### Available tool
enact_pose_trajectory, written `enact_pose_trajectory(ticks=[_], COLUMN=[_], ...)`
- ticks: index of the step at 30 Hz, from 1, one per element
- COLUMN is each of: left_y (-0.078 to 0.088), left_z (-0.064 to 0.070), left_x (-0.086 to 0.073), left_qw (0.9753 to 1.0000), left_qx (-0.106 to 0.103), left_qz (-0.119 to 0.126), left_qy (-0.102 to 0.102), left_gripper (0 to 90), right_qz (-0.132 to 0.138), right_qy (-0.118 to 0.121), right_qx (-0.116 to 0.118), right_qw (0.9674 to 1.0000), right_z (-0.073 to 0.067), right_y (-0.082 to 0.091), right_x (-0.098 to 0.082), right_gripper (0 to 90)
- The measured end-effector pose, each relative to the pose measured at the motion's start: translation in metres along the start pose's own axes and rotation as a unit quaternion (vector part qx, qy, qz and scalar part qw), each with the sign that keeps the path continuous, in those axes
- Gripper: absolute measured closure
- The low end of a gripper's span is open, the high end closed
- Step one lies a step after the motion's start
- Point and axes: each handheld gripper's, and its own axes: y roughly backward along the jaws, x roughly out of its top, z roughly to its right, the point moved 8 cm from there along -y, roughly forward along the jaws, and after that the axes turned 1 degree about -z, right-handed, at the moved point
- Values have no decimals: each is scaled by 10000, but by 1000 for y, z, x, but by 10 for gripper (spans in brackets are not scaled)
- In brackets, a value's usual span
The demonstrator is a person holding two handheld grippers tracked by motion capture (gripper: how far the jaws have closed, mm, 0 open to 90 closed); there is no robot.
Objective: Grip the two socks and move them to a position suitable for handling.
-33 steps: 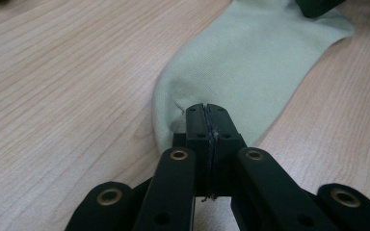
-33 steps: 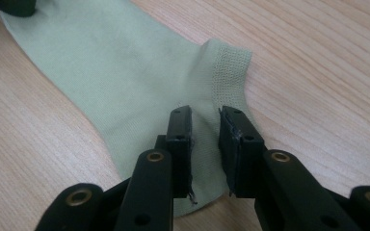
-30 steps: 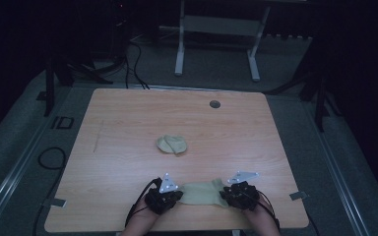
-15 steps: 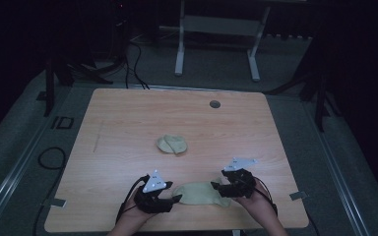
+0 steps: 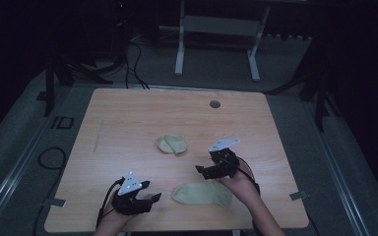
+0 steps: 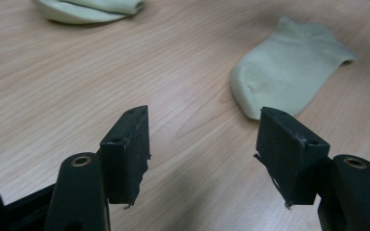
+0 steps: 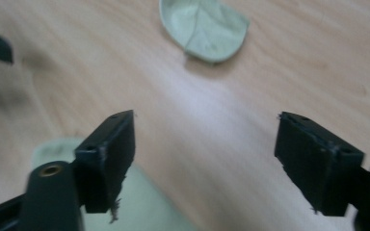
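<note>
Pale green cloth lies flat on the worktop (image 5: 128, 118) just ahead of the person: a single sock (image 5: 203, 192), smoothed out, between the two claws and touching neither. Judging from how things lie, one sock is already dealt with, folded into a small bundle farther up the worktop, and this flat one is laid out and let go, its own fold not yet made; that fold looks like what is left.

Nearest the person, the left claw (image 5: 153, 198) sits low at the near edge, pointing sideways toward the flat sock, which lies just off its tips. Its jaws have just been opening and stand spread with nothing between them; in the left gripper view the bare wood shows in the gap and the sock's toe end (image 6: 289, 72) lies beyond the right-hand jaw.

A little farther on, the right claw (image 5: 201, 171) hangs just above and beyond the flat sock's far edge, lifted off the wood, its hand (image 5: 241, 184) over the sock's end. Its jaws too have just been opening and gape wide, empty. Well ahead of it rests the folded sock (image 5: 172, 144), plain in the right gripper view (image 7: 204, 26)
</note>
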Motion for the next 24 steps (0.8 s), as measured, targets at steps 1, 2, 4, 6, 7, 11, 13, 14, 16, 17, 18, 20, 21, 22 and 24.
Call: enact_pose_trajectory(ticks=[1,2,4,6,7,11,13,14,16,17,18,20,21,22,24], left_y=[0,0,0,0,0,-3,-4,-4,-3,-3,-4,-5,-6,-6,-6], left_z=[-1,-2,-3,-5,-6,-3,-1,-1,-1,-2,-2,-3,-2,-2,-1], left_x=[-2,-3,-4,-5,-5,-8,-9,-9,-9,-9,-10,-13,-14,-14,-13], left_qw=[10000,10000,10000,9999,9999,10000,10000,10000,10000,9999,9999,9998,9997,9997,9997], left_qx=[16,44,38,57,60,25,14,33,28,48,33,-9,-16,-45,8], left_qz=[-32,-31,-38,-22,-32,-53,-63,-56,-48,-55,-99,-169,-210,-223,-221], left_qy=[-26,-7,47,84,97,62,25,37,66,69,73,121,120,98,62], left_gripper=[357,356,355,355,355,301,300,292,278,269,253,221,180,180,142], right_qz=[-8,25,3,-75,-105,-276,-316,-279,-316,-291,-282,-301,-306,-336,-412], right_qy=[-10,9,67,1,38,-47,-194,-251,-352,-366,-380,-472,-486,-433,-438], right_qx=[-37,-61,-121,-24,16,89,196,263,266,310,220,214,166,80,32], right_qw=[10000,10000,9999,10000,9999,9996,9991,9990,9985,9984,9986,9982,9982,9985,9982], right_z=[1,1,1,1,0,1,2,2,2,2,3,3,2,1,0], right_y=[-4,-7,-14,-23,-29,-51,-63,-69,-79,-84,-88,-97,-101,-105,-113], right_x=[5,10,19,28,32,48,55,60,64,67,70,75,78,80,83], right_gripper=[227,218,276,285,295,315,331,332,339,339,352,357,373,374,373])
